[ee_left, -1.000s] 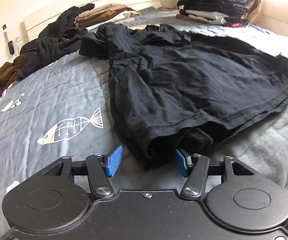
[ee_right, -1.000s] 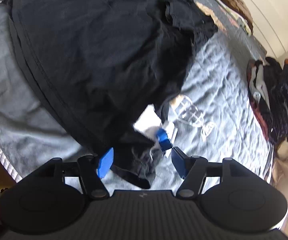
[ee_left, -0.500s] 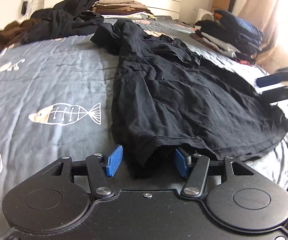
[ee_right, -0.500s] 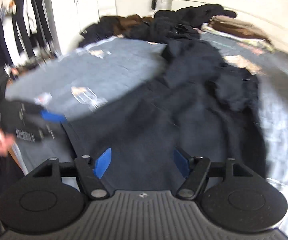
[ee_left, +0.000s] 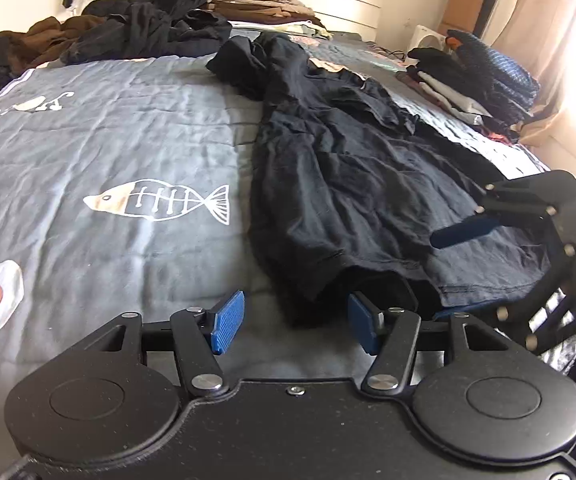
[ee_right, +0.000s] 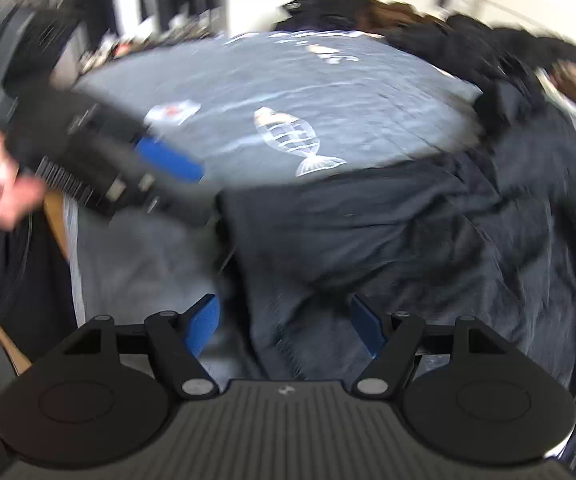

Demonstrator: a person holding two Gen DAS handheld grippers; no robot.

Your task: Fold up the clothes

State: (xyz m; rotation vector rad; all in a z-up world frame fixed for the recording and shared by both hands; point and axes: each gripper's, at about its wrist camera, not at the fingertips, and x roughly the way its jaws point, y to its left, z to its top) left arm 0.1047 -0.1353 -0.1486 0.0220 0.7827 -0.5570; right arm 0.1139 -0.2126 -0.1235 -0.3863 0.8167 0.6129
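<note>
We are at the lay-out step. The black shirt (ee_left: 360,184) lies lengthwise on the bed (ee_left: 108,152), hem at 6 o'clock. The left gripper (ee_left: 292,322) straddles the hem corner, jaws apart. The right gripper (ee_right: 286,326), jaws just widened, grips nothing. Next, we judge, both clamp the hem.

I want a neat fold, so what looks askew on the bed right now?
The black shirt lies crooked and wrinkled on the bedspread; its far sleeve is bunched and its near hem corner is folded under beside the left gripper. An unfolded heap of dark clothes sits near the headboard.
</note>
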